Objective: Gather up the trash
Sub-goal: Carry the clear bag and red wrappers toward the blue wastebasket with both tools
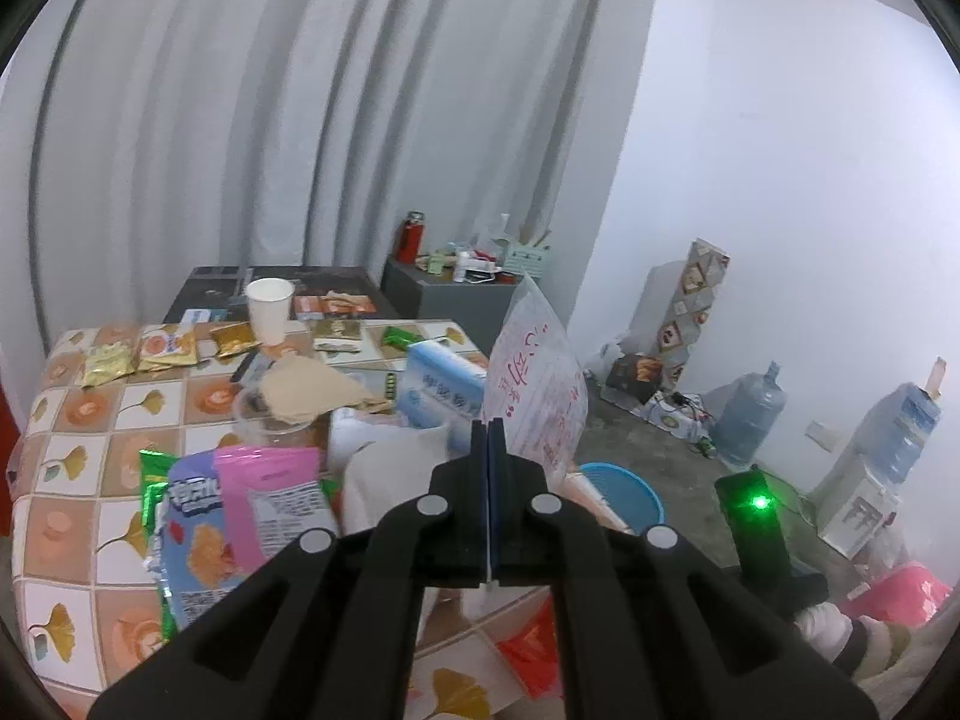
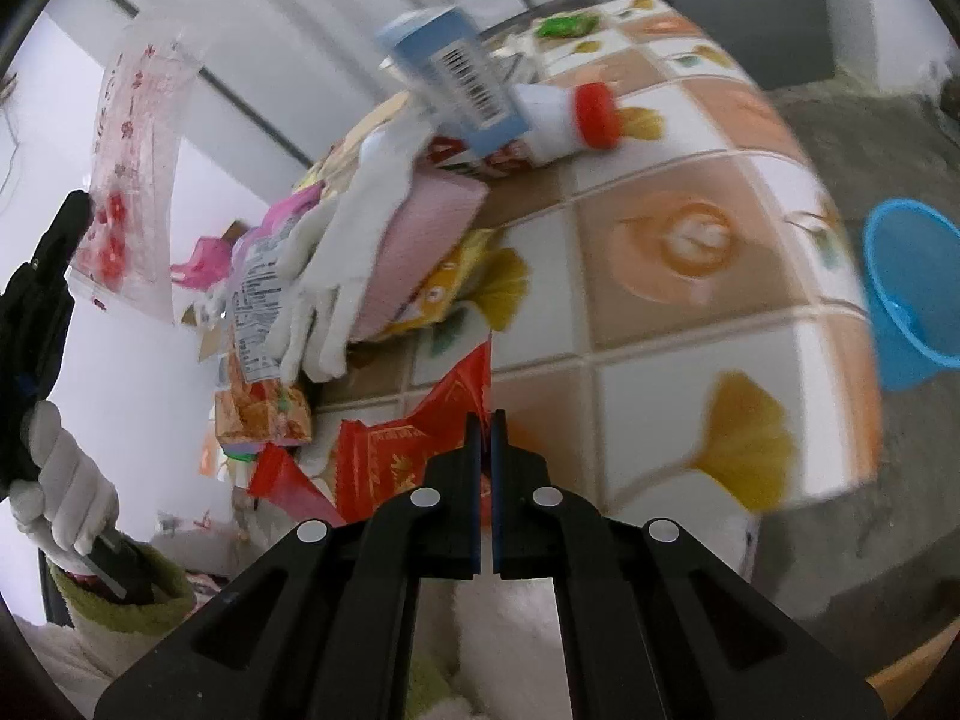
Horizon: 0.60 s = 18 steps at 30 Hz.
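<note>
Lying across the table [image 1: 78, 420]: wrappers [image 1: 138, 354] at ten o'clock, paper cup [image 1: 269, 309] standing behind at eleven, snack bags [image 1: 240, 510] at eight. Sitting on the floor beside the table at four o'clock: basket [image 1: 624, 489]. Standing beyond at three: water jugs [image 1: 750, 414].

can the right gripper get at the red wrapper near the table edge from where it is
Probably yes. The right gripper sits just at the red wrapper, jaws nearly closed around its edge, with nothing between them.

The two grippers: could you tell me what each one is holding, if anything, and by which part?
The left gripper pinches the clear printed plastic bag by its lower edge. The right gripper is closed on the red wrapper, at its right-hand edge.
</note>
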### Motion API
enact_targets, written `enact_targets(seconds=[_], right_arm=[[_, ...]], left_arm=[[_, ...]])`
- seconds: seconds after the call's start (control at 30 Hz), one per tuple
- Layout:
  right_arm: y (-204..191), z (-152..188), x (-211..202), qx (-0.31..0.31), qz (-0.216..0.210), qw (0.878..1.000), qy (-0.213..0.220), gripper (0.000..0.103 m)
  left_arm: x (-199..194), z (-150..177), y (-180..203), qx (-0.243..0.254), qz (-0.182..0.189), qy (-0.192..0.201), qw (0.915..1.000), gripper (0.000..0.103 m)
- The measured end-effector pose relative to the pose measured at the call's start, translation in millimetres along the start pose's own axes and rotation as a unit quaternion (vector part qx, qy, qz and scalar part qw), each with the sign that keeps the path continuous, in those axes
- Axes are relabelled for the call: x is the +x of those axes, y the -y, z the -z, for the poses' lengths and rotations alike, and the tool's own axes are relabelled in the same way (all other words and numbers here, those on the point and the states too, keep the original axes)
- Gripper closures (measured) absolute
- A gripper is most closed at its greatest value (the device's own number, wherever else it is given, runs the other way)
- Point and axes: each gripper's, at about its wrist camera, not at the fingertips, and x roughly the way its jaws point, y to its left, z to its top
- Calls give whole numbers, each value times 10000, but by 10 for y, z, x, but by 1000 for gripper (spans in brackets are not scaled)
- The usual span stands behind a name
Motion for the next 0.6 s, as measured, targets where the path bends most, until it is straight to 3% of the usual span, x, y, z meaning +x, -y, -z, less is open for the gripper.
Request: enact_targets(seconds=[0.27,0.6], right_arm=[[392,67,-598,471,39,9966,679,102],[1120,106,-1193,1372,263,9783,1532,102]], left_arm=[[165,-138,421,350,320,-99,9988,103],[676,-281,1111,670,807,-416,9936,103]])
